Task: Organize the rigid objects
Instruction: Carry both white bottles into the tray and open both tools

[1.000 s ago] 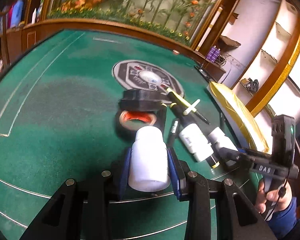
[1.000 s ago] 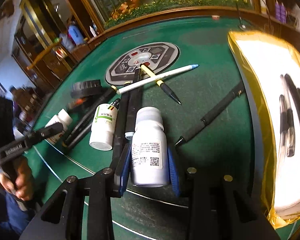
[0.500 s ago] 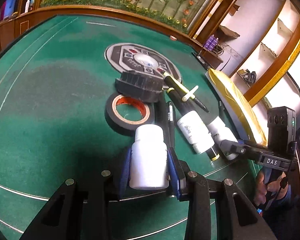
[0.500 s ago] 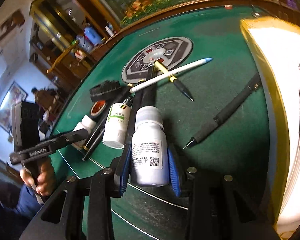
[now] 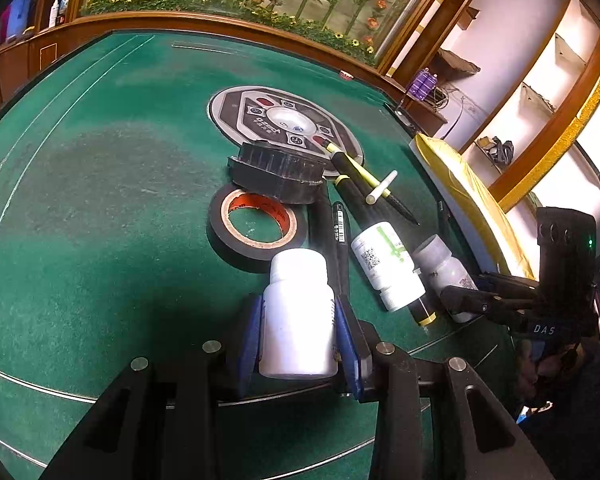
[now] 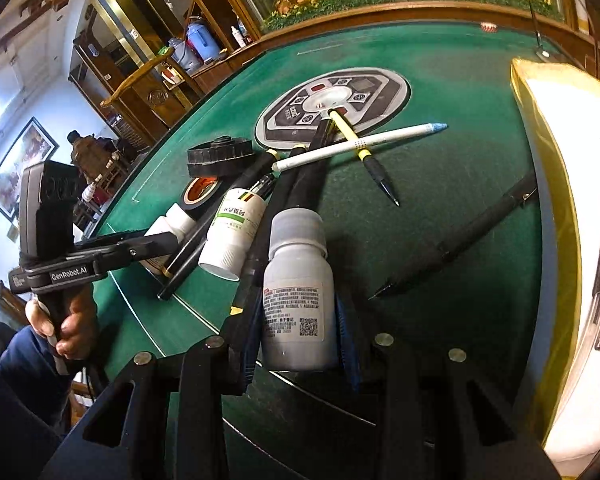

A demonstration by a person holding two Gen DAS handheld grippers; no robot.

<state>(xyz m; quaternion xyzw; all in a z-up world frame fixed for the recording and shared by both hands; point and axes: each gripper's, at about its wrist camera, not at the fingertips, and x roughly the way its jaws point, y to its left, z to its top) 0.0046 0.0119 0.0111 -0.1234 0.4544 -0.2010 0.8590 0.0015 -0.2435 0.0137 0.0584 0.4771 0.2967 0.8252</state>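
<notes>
My left gripper (image 5: 298, 320) is shut on a plain white bottle (image 5: 298, 312), held just above the green felt. My right gripper (image 6: 298, 328) is shut on a white bottle with a printed label (image 6: 296, 300). Between them a green-labelled white bottle (image 5: 388, 266) lies on its side on the felt; it also shows in the right wrist view (image 6: 234, 236). Beside it lie a roll of black tape (image 5: 256, 232), a black ribbed lid (image 5: 278, 172), and several pens (image 6: 360, 144). The right gripper also shows in the left wrist view (image 5: 472, 300), and the left gripper in the right wrist view (image 6: 156, 244).
A round grey control disc (image 5: 284, 124) is set in the felt's centre. A gold-rimmed white tray (image 6: 572, 216) holding pens stands at the right edge. A black pen (image 6: 460, 244) lies next to the tray. Wooden rails and shelves surround the table.
Both grippers have drawn back slightly with their bottles. The right wrist view has swung left, so the left gripper and the hand on it show more.
</notes>
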